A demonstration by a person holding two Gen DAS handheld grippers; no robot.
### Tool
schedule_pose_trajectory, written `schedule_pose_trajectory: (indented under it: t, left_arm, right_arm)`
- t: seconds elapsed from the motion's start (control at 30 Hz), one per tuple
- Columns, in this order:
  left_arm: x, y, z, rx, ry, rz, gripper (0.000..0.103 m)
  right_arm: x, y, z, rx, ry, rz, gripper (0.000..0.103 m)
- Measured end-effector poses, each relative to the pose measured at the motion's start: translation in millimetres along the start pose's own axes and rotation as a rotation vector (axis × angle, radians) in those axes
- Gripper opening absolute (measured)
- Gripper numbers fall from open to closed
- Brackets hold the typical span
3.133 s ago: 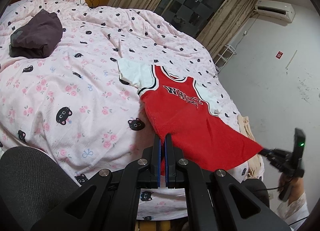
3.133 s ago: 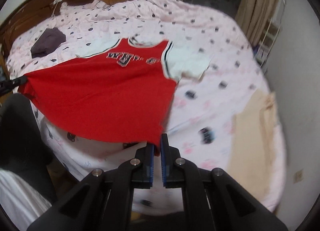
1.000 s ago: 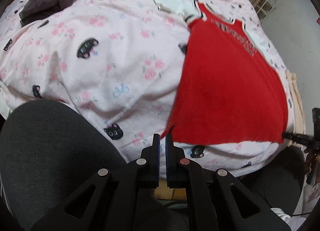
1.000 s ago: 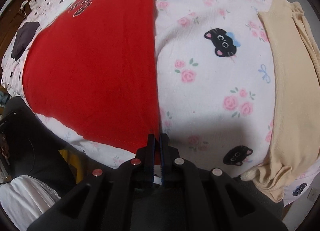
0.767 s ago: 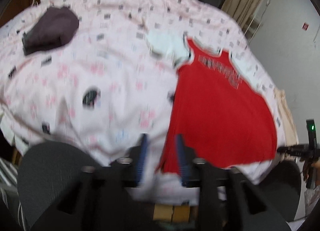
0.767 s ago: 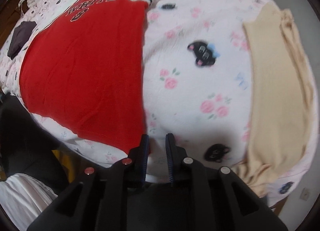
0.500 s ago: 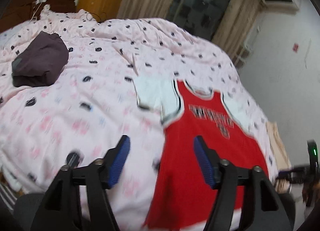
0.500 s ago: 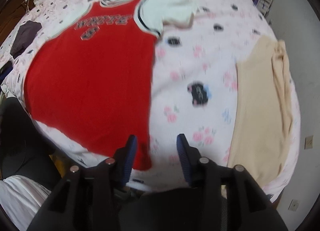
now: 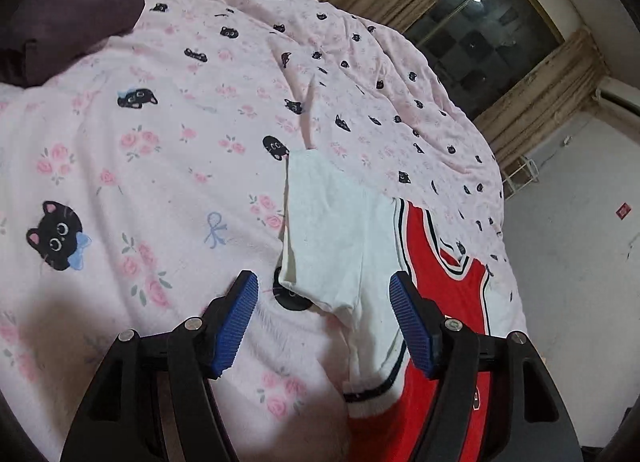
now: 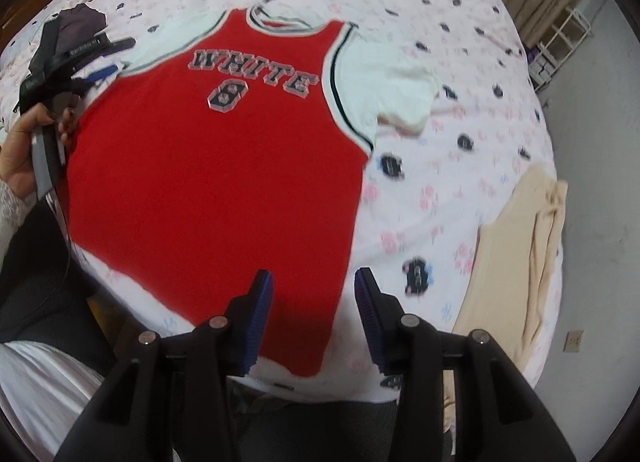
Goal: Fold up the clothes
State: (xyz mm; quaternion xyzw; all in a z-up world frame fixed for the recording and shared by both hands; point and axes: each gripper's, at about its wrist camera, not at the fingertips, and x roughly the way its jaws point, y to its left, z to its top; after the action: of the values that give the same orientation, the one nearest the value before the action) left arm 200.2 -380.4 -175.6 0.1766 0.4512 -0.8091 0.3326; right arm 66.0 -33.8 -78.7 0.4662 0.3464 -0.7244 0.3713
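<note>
With the red jersey (image 10: 216, 166) spread flat on the bed (image 9: 180, 134), both the left claw (image 9: 324, 314) and right claw (image 10: 314, 310) gape empty, so a shallow pinch on the white sleeve (image 9: 332, 230) could snag the bedsheet too

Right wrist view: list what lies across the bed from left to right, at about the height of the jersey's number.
Hand holding the left gripper → red jersey → its white sleeve → beige garment.
</note>
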Motion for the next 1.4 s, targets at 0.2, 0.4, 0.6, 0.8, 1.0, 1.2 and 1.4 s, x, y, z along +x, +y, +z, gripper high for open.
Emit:
schedule_pose_trajectory:
  t: [0.2,0.4,0.6,0.8,1.0,1.2,1.4]
  left_arm:
    - [6,3,2,-0.021,0.002,-0.059,0.062]
    - [11,16,7,-0.087,0.016,-0.119,0.04]
    - [12,21,6,-0.12,0.022,-0.122,0.037]
    - [12,30,7,-0.174,0.029,-0.124,0.023]
    - [11,35,7,-0.201,0.031,-0.128,0.011]
    - [6,31,11,-0.185,0.01,-0.193,0.004]
    - [4,27,13,-0.18,-0.006,-0.238,0.004]
  right_arm:
    - [-3,25,66,-0.06,-0.047,0.034,0.044]
    - [2,86,175,-0.178,-0.103,0.104,0.044]
    - [27,145,278,-0.18,-0.085,0.22,0.044]
    - [61,190,341,-0.184,-0.03,0.247,0.044]
    - [109,229,375,-0.24,0.094,0.165,0.045]
    - [130,259,394,-0.261,0.163,0.107,0.045]
    - [129,278,397,-0.32,0.199,0.065,0.052]
